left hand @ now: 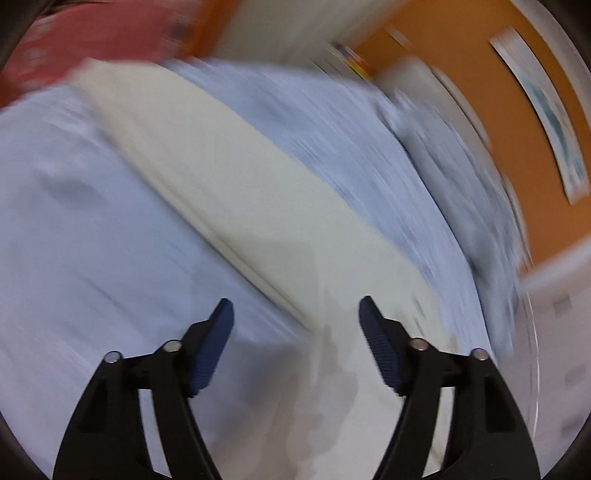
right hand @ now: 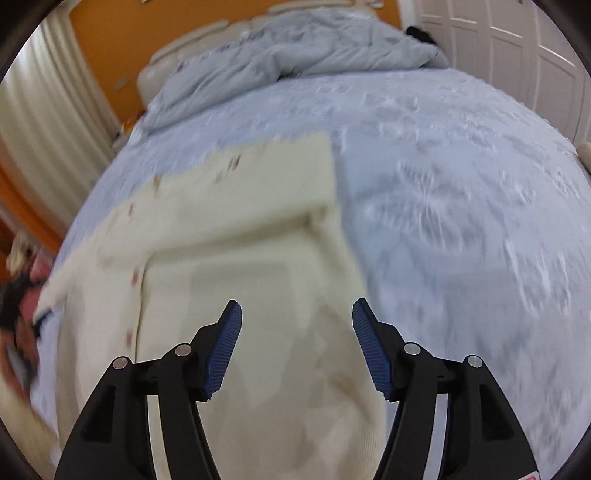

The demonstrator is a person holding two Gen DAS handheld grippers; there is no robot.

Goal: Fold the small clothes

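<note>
A cream garment (right hand: pixel 236 258) with small pink buttons lies spread on the pale blue bedsheet (right hand: pixel 461 203), one sleeve folded across its body. My right gripper (right hand: pixel 297 314) is open and empty, just above the garment's near part. In the left wrist view the same cream garment (left hand: pixel 229 192) runs diagonally across the sheet (left hand: pixel 74 240). My left gripper (left hand: pixel 295 310) is open and empty, over the garment's near edge. Both views are blurred by motion.
A crumpled grey-blue duvet (right hand: pixel 295 55) lies at the head of the bed by a cream headboard (right hand: pixel 192 40). Orange walls (left hand: pixel 480 74), white wardrobe doors (right hand: pixel 517 48) and a curtain (right hand: pixel 40 110) surround the bed. A person in red (left hand: pixel 92 33) stands beside it.
</note>
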